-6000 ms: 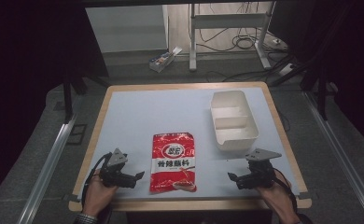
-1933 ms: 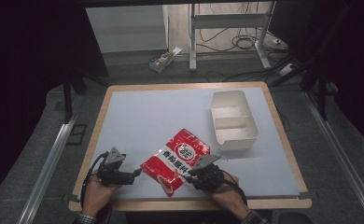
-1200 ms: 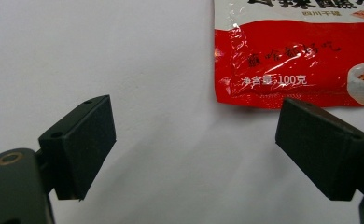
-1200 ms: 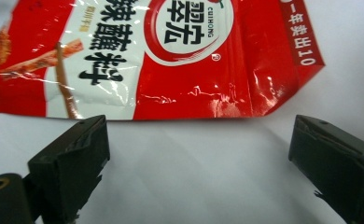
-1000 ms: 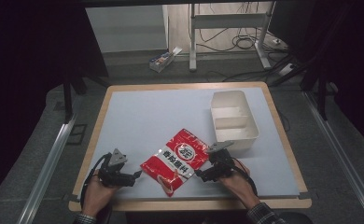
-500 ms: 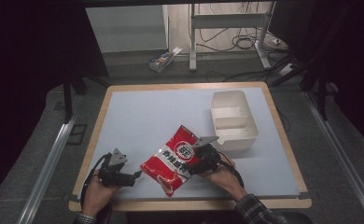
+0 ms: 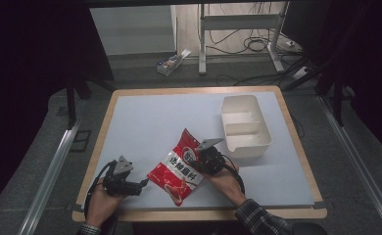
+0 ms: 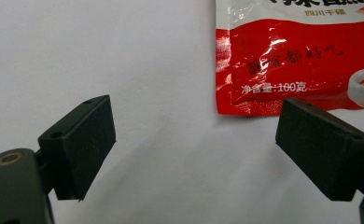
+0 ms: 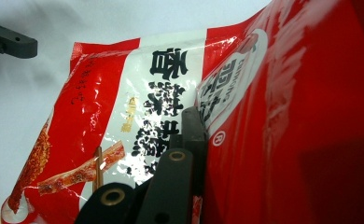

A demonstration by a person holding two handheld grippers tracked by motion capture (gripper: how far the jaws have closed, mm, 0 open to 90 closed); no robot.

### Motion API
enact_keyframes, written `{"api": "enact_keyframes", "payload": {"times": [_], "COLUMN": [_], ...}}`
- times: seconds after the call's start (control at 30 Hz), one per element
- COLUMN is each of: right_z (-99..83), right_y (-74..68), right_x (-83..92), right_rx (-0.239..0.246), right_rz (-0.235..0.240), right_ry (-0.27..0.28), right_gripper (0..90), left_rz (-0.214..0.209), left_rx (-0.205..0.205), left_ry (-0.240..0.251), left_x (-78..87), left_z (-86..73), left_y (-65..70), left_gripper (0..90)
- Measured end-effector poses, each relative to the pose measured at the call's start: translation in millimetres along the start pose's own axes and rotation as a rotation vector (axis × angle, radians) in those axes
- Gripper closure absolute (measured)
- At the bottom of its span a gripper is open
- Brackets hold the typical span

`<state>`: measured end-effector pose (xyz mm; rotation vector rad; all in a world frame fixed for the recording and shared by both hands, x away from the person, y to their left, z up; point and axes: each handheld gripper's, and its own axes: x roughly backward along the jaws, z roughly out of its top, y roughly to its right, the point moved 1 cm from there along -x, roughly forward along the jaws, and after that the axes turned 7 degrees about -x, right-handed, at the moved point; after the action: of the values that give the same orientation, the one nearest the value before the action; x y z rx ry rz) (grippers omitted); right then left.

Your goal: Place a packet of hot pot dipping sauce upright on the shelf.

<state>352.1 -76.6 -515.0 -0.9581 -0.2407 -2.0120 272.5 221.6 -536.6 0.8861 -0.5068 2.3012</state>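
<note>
In the right gripper view the red packet (image 9: 138, 93) runs off the right and bottom edges, and its near fold lies so close to the lens that its print blurs to plain red; one jaw of the right gripper (image 9: 196, 135) is hidden behind that fold. In the left gripper view the packet's upper part is cut off by the top and right edges. From the high view the packet's lettering is too small to read, and the right hand (image 7: 226, 177) covers its right edge.
</note>
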Motion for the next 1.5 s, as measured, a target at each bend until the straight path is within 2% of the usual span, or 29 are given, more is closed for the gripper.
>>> {"api": "enact_keyframes", "payload": {"times": [0.3,0.57,0.87,0.97,1.27,1.5], "right_z": [18.9,43.8,68.6,74.6,95.4,104.5], "right_y": [-7.1,-21.1,-30.1,-31.1,-12.0,5.3], "right_x": [17.7,33.5,52.5,58.0,82.7,94.2], "right_rx": [0.005,0.060,0.112,0.145,0.127,0.105], "right_rz": [0.076,0.134,0.144,0.120,0.088,0.055], "right_ry": [0.057,0.085,0.110,0.118,0.168,0.187], "right_gripper": [88.9,89.0,89.1,89.1,89.1,89.1], "left_rz": [-0.003,-0.005,-0.001,0.000,-0.003,-0.007], "left_rx": [0.020,0.038,0.031,0.030,0.035,0.035], "left_ry": [0.012,0.028,0.027,0.027,0.028,0.027], "left_x": [1.1,2.3,2.7,2.8,2.3,2.0], "left_z": [0.3,0.3,0.1,0.1,0.0,-0.2], "left_y": [-1.1,-2.1,-2.8,-2.8,-2.8,-2.8], "left_gripper": [11.7,11.3,11.2,11.3,11.2,10.9]}}
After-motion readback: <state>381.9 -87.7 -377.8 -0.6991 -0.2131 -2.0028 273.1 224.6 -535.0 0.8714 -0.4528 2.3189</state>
